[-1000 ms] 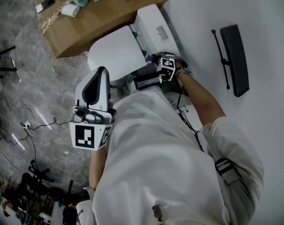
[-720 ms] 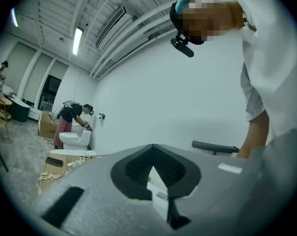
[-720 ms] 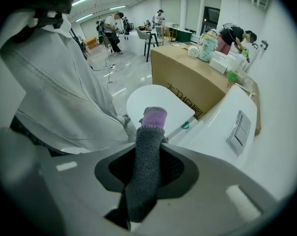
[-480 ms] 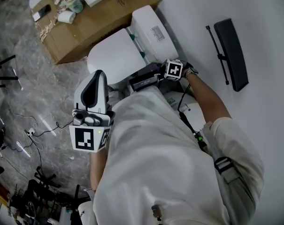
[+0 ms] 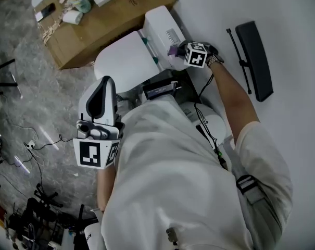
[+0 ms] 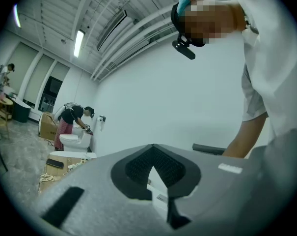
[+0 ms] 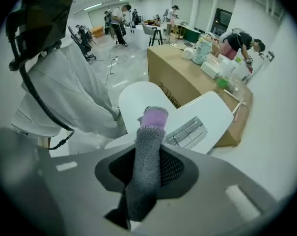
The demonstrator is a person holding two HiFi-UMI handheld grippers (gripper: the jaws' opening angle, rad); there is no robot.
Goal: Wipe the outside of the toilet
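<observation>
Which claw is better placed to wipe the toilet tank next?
Right. The right claw grips the grey-and-purple cloth at the tank; the left claw is shut, empty, and held away near the person's torso.

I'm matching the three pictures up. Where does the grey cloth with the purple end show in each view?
Head view: cloth, upper middle, only its purple end showing, against the toilet tank.
Left gripper view: not in it.
Right gripper view: centre, clamped between the jaws.
Shared landmark: the flush button, in the head and right gripper views.
</observation>
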